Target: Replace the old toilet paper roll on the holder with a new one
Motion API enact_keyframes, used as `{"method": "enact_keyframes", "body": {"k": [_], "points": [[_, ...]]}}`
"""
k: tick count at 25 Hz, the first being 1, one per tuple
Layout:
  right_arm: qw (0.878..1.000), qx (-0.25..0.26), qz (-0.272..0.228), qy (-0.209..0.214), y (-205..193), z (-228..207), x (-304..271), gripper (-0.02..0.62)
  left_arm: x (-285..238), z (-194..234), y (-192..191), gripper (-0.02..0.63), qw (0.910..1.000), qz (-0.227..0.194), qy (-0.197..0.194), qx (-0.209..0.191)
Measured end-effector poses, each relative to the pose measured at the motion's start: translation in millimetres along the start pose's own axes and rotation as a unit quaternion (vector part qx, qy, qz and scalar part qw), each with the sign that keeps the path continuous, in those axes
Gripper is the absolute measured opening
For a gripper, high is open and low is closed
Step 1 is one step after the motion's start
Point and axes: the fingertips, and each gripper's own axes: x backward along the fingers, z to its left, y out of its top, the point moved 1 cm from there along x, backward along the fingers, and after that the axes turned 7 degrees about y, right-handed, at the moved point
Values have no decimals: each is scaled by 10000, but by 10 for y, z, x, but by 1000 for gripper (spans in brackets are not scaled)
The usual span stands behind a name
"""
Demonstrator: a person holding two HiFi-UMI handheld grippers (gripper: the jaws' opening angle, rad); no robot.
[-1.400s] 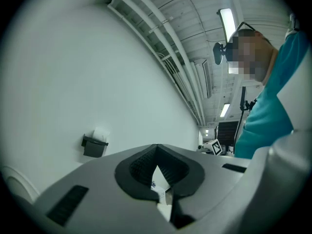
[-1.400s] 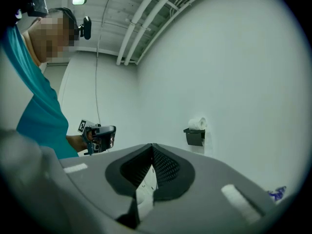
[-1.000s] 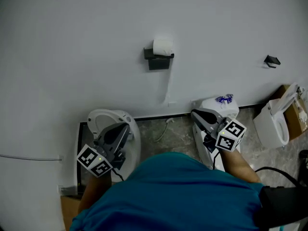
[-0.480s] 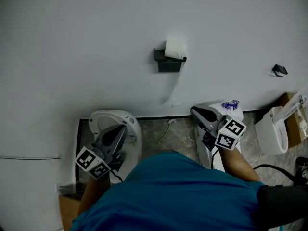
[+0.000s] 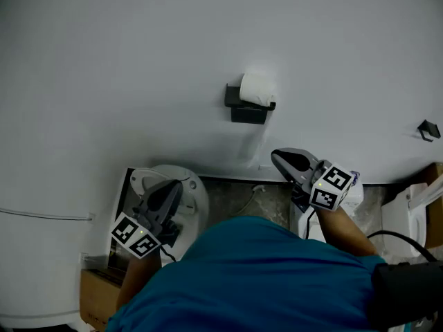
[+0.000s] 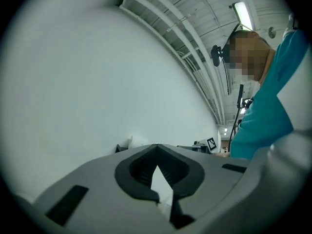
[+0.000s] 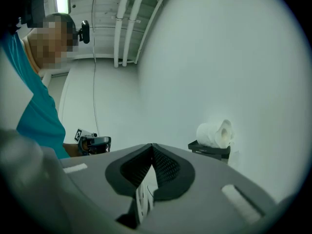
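A white toilet paper roll (image 5: 257, 88) sits on a black wall holder (image 5: 247, 108) on the pale wall. In the head view my right gripper (image 5: 276, 156) is shut and empty, with its tip low on the wall below and right of the holder. Lower left, over a round white lid, is my left gripper (image 5: 175, 185), also shut and empty. The right gripper view shows shut jaws (image 7: 152, 146), with the roll (image 7: 214, 133) and holder (image 7: 209, 150) ahead to the right. Beyond the shut left gripper (image 6: 157, 146) the roll (image 6: 138, 141) looks small and far.
A round white lid (image 5: 190, 198) lies on the floor at the left beside a cardboard box (image 5: 97, 297). A white pack (image 5: 354, 191) and a white fixture (image 5: 408, 216) stand at the right. A small black hook (image 5: 429, 129) is on the wall.
Both grippers have moved sideways along the wall with the person. The right gripper's tip now lies nearer the holder. Jaws stayed shut.
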Motion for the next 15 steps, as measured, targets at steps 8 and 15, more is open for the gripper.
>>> {"method": "enact_keyframes", "body": {"k": [8,15], "points": [[9992,23,97,381,100,-882,370,3,-1025,-317,-157,9,9998,136,162,4],[9985,-264,-178,436,115,-1284,503,3,-1572,-322,-268,9,9993,358,84,-11]]}}
